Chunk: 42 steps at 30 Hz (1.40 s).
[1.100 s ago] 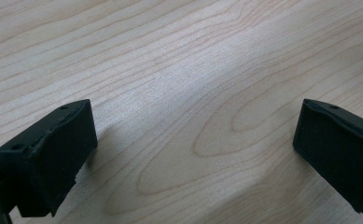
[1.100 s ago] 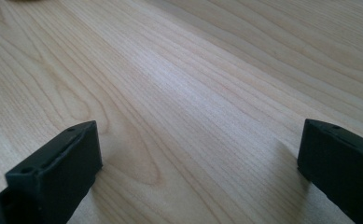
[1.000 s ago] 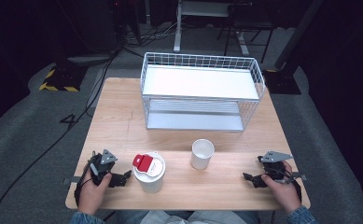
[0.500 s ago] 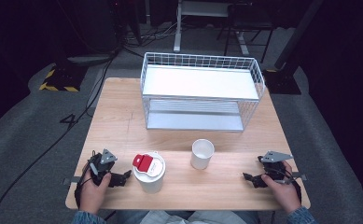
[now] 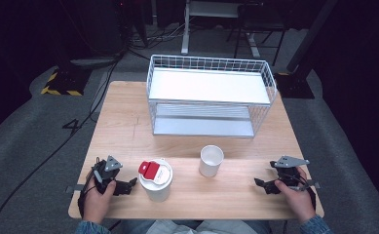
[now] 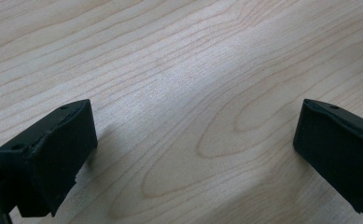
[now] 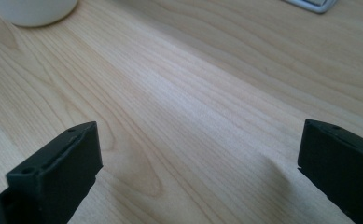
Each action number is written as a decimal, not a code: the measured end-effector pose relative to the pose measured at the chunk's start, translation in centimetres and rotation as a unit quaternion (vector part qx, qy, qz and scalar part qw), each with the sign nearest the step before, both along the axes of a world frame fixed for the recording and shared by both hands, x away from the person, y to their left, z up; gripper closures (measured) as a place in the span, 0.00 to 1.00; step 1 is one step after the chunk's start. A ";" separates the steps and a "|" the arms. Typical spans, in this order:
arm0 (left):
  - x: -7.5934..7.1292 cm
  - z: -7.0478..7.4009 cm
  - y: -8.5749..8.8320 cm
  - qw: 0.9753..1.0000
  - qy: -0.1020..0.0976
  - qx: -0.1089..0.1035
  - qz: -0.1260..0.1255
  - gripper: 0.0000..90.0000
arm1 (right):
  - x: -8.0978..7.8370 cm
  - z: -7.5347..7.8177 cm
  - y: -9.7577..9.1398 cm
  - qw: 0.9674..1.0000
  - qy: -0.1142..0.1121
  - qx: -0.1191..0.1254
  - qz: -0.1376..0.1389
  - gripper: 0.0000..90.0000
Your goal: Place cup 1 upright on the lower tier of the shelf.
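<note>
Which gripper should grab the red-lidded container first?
Left. The left gripper sits open right beside the red-lidded container; the right gripper is across the table, past the white cup.

Bare table (image 5: 128,126) lies open at frame left; lidded cup (image 5: 156,179), cup (image 5: 211,160) and rack (image 5: 209,100) block centre.

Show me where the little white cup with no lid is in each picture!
High view: the white cup stands near the table's front middle, right of the lidded tub.
Left gripper view: bare wood lies between the black fingers.
Right gripper view: probably the rounded white base at the top left corner.
Shared landmark: the wooden table and its grain.
</note>
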<state>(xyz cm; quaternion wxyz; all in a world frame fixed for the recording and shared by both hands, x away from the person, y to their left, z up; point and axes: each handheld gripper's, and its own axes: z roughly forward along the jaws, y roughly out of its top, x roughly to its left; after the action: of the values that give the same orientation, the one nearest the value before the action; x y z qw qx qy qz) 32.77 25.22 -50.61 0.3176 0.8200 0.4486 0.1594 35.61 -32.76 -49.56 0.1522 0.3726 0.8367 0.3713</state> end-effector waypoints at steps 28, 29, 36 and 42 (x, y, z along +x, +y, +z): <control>0.0 0.0 0.0 1.000 0.000 0.000 0.000 0.00 | -1.4 3.9 1.1 0.992 -0.081 0.097 0.022 0.00; 0.0 0.0 0.0 1.000 0.000 0.000 0.000 0.00 | -1.4 3.9 1.2 0.991 -0.083 0.100 0.023 0.00; 0.0 0.0 0.0 1.000 0.000 0.000 0.000 0.00 | -1.3 4.3 2.1 0.990 -0.076 0.112 0.030 0.00; 0.0 0.0 0.0 1.000 0.000 0.000 0.000 0.00 | -1.1 4.6 3.1 0.991 -0.072 0.108 0.039 0.00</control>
<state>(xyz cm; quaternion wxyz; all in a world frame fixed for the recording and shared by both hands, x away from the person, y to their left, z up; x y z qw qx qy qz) 32.79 25.22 -50.61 0.3176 0.8201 0.4484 0.1597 34.56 -29.63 -44.92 0.1561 0.3259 0.7926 0.4912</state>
